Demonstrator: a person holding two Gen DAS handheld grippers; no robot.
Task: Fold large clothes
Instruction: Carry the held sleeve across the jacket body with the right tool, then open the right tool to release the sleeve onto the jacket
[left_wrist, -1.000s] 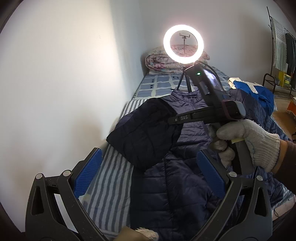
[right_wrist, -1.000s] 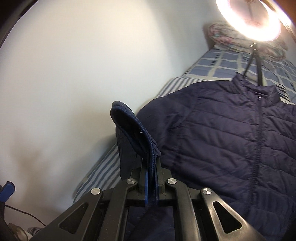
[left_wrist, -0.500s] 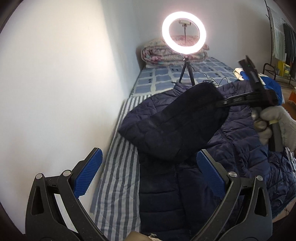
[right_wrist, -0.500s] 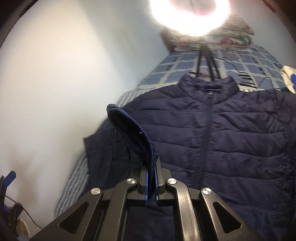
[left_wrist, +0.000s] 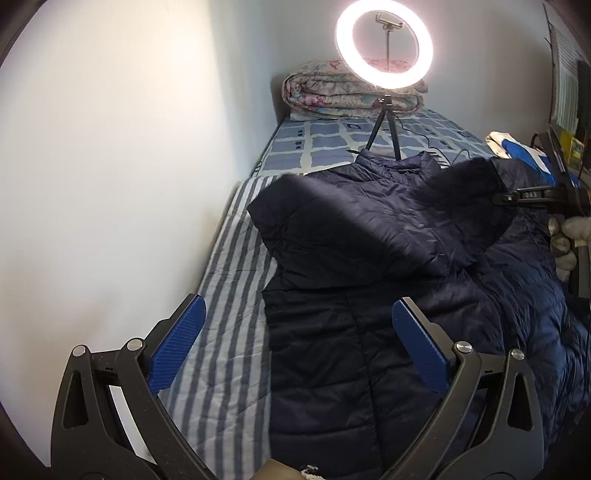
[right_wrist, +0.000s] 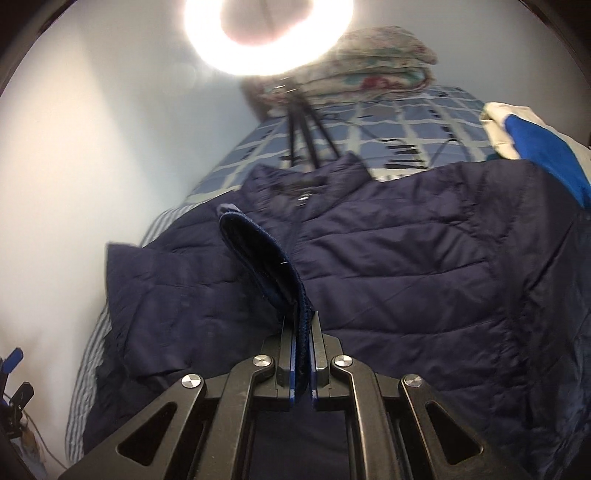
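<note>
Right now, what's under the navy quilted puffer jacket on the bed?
Under the navy quilted puffer jacket lies a blue-and-white striped sheet, showing along its left edge. Toward the ring light, a blue checked bedcover appears. Whatever lies beneath the jacket's middle is covered.

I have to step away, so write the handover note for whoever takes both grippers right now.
Right gripper: shut on the sleeve cuff of the navy puffer jacket, with the sleeve drawn across the jacket's front.
Left gripper: open, holding nothing, above the jacket's lower part and the striped sheet.
Jacket lies front up on the bed, collar toward the ring light.
Done: this sleeve is folded most of the way over the chest.
Left: lay the cuff down and release it, fold the other sleeve, then fold the body.
</note>
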